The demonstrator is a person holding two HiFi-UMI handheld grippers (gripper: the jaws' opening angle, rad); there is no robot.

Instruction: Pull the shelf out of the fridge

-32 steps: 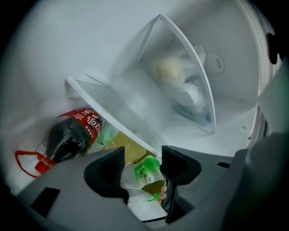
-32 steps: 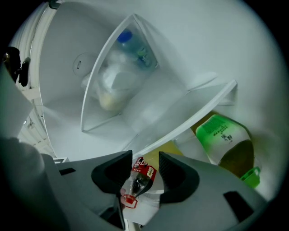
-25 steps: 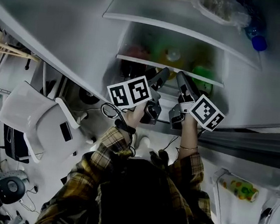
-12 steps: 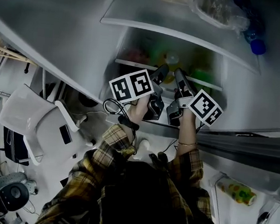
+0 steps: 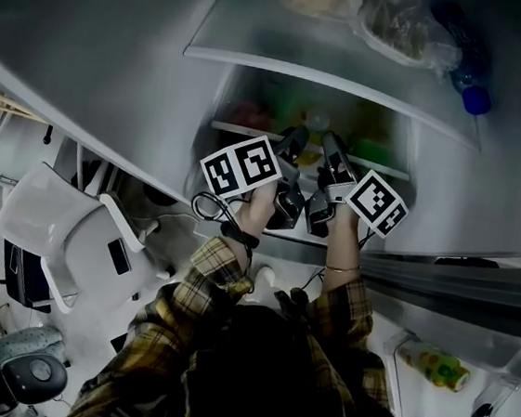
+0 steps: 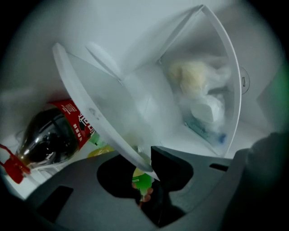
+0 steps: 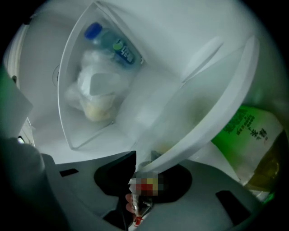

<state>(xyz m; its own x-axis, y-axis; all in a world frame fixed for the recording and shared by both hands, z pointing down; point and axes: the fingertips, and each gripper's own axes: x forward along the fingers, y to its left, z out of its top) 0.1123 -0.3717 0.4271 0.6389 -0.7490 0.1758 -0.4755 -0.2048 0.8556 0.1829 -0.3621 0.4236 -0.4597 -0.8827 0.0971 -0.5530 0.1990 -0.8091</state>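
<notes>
The lower fridge shelf [image 5: 241, 132] is a clear pane with a white front edge, and food sits beneath it. Both grippers reach side by side to that edge. In the left gripper view the shelf edge [image 6: 97, 113] runs diagonally down into my left gripper [image 6: 143, 173]. Its jaws are closing around the edge, and a dark gap still shows on one side. The right gripper view shows the shelf edge [image 7: 212, 113] entering my right gripper [image 7: 144, 173], whose jaws are closing and still stand apart from it. In the head view the left gripper [image 5: 295, 142] and right gripper [image 5: 330, 146] sit close together.
An upper shelf [image 5: 259, 61] carries plastic bags [image 7: 97, 97] and a blue-capped bottle [image 5: 474, 95]. Under the lower shelf lie a dark soda bottle [image 6: 49, 135] and a green packet [image 7: 244, 133]. A white chair [image 5: 80, 229] stands left. The open door's bin at right holds a bottle [image 5: 430, 364].
Both grippers have pushed forward into the fridge, up to the lower shelf's front edge, and drawn closer together.
</notes>
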